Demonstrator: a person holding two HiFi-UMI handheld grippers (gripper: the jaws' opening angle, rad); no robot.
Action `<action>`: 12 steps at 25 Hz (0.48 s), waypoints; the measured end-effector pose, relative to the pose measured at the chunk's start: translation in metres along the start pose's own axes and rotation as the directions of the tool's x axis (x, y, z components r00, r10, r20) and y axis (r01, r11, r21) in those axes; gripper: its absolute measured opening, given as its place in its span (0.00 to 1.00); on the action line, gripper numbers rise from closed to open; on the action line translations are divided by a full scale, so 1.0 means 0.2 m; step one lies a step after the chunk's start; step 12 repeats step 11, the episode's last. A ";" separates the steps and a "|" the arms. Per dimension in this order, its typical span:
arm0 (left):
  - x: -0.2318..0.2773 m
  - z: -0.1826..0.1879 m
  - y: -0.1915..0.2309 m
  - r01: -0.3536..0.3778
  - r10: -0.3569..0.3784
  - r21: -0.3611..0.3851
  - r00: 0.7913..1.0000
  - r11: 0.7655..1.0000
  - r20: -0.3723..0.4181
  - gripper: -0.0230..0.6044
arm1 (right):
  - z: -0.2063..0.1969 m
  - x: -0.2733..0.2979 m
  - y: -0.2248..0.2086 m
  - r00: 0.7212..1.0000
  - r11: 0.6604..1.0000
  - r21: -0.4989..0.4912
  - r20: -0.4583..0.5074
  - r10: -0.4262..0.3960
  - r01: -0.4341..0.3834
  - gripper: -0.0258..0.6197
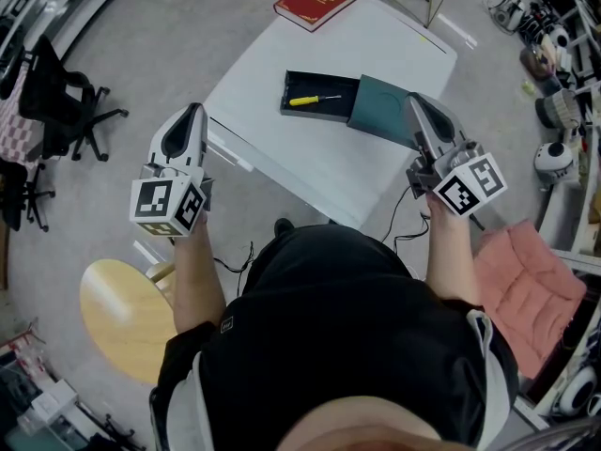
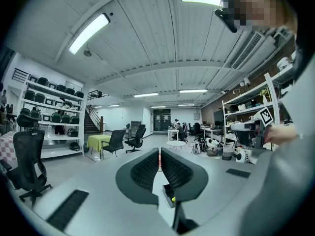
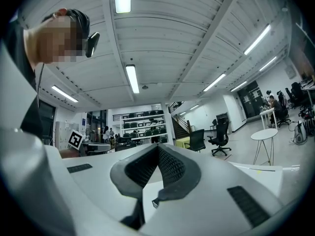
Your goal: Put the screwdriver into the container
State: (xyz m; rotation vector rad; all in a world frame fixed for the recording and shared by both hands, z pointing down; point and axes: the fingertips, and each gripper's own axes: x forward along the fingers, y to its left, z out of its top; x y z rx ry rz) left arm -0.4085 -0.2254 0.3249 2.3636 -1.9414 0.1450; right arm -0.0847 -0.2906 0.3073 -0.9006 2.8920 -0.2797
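A yellow-handled screwdriver lies inside a dark open container on the white table. The container's teal lid lies open to its right. My left gripper is held off the table's left edge, shut and empty, well short of the container. My right gripper hovers by the lid's right side, also shut with nothing in it. In the left gripper view, the jaws are together, with the container and a yellow spot of the screwdriver showing below them. The right gripper points up into the room.
A red book lies at the table's far corner. A round wooden stool stands at my lower left, a black office chair farther left, and a pink-cushioned seat at my right. Cluttered shelving lines the right edge.
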 end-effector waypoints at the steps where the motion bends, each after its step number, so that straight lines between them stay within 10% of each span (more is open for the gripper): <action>1: 0.00 0.00 0.00 0.000 0.000 -0.001 1.000 1.000 -0.002 0.08 | 0.00 0.00 0.00 1.000 1.000 0.002 -0.002 0.001 -0.001 0.09; 12: 0.02 -0.03 0.02 -0.006 0.006 -0.004 1.000 1.000 -0.008 0.08 | -0.03 0.03 -0.02 1.000 1.000 0.008 -0.007 0.006 -0.006 0.09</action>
